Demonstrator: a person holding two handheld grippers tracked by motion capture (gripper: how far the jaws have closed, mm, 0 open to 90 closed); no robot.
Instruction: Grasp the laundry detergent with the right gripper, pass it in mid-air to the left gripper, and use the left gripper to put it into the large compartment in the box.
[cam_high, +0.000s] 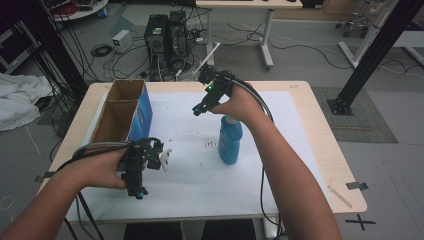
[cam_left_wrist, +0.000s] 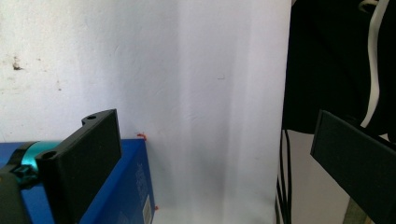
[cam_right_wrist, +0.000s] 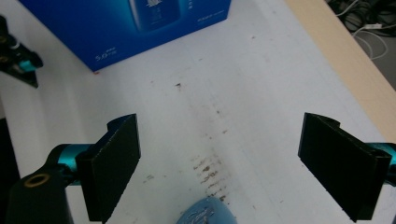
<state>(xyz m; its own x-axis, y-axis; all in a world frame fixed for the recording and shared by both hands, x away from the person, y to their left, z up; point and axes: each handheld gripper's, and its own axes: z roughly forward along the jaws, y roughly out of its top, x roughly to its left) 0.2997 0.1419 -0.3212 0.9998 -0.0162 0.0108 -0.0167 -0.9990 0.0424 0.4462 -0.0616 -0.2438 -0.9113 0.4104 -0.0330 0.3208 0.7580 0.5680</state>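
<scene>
I've got two tools on the go, one in each hand. My left tool (cam_high: 136, 172) sits low at seven o'clock on the table (cam_high: 300, 100), its jaws spread wide with nothing between them; in the left gripper view they frame bare white sheet (cam_left_wrist: 196, 93). My right tool (cam_high: 207, 97) hangs up at twelve o'clock, jaws also parted wide and empty, just above the one blue bottle (cam_high: 230, 140).

That bottle stands upright near the middle of the white sheet, right under my right hand (cam_high: 240, 102). In the right gripper view its rounded blue top (cam_right_wrist: 205, 213) peeks in at six o'clock between my jaws, with some curly embossed lettering I can't make out.

One cardboard box (cam_high: 122, 112) at nine o'clock, open at the top, brown inside, blue outside, two compartments showing. In the right gripper view its blue side (cam_right_wrist: 126, 28) carries pale print: I read "5.0" by the lower corner, the rest too blurred to tell. A scatter of dark specks (cam_right_wrist: 210, 168) marks the sheet ahead of the bottle. One small white object (cam_high: 165, 159) lies beside my left tool; what it is, I can't tell.
</scene>
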